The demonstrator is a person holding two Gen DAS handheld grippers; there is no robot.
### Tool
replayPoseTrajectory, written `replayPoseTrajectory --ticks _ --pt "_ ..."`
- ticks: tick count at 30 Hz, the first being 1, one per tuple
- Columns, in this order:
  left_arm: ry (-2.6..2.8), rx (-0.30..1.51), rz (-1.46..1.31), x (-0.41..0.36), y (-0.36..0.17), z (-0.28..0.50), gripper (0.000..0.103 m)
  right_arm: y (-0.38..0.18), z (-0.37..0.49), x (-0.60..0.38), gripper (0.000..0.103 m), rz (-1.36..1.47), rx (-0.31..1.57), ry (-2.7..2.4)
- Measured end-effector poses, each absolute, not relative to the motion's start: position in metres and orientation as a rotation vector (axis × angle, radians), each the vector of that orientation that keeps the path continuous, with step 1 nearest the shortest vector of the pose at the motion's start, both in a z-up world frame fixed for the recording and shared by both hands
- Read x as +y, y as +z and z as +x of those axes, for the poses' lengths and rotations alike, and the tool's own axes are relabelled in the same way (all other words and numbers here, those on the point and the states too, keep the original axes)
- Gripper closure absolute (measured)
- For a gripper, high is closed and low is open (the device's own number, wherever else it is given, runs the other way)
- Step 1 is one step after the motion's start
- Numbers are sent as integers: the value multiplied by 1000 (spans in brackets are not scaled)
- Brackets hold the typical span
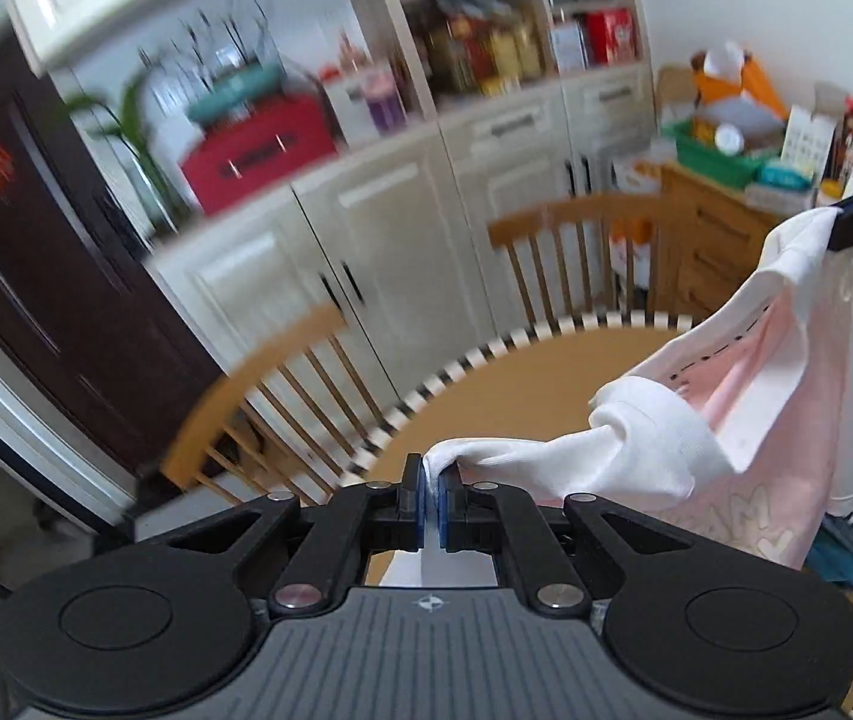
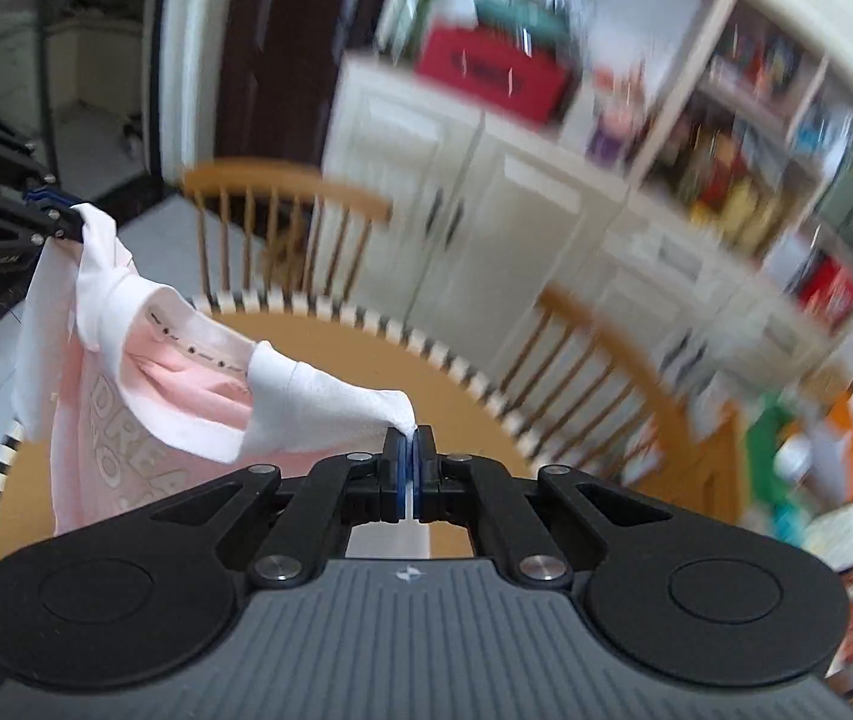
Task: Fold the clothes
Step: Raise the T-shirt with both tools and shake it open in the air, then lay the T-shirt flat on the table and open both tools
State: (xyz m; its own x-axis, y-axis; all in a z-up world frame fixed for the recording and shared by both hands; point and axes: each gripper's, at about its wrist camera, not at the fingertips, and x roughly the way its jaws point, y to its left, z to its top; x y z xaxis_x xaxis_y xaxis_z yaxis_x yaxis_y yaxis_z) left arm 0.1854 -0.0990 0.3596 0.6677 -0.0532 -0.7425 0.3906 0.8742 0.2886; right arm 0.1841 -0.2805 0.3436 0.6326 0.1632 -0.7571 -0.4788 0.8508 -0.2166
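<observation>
Pinched tight in the left gripper [image 1: 431, 480] is a white corner of the pink-and-white shirt [image 1: 744, 396]; the right gripper [image 2: 409, 443], jaws likewise closed, clamps the other corner. Shirt hangs over the round table [image 2: 330, 336], long axis strung gripper to gripper, body drooping toward 6 o'clock (print visible). Step: spreading; next, lay it flat.

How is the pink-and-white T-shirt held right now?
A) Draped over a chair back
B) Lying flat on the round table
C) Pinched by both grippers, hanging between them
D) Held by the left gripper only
C: the left gripper and right gripper each clamp white fabric of the T-shirt, which hangs between them over the round table.
</observation>
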Motion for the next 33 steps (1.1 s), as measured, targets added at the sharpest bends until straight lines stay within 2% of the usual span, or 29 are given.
replayPoseTrajectory --ticks 6,11,19,20,21,23,27,30,33 --pt "-250 961 436 -93 209 285 99 185 268 -268 101 -349 1014 305" --pt "-202 990 408 -83 136 349 99 123 315 -261 101 -307 1020 238" --pt "-130 905 252 -73 77 463 97 81 405 -273 100 -195 995 116" --pt "-114 921 229 -74 65 476 96 71 416 -274 95 -178 989 104" --pt "-103 941 217 -72 54 485 95 60 424 -275 82 -162 1004 89" --pt "-100 966 204 -64 34 498 87 40 434 -279 69 -130 1026 75" --pt "-158 958 197 -32 19 505 76 16 434 -306 65 -41 1031 100" --pt "-238 982 218 -11 12 498 74 -3 426 -330 65 37 1053 109" --pt "-297 1021 227 0 7 481 66 -19 416 -342 65 92 1080 122"
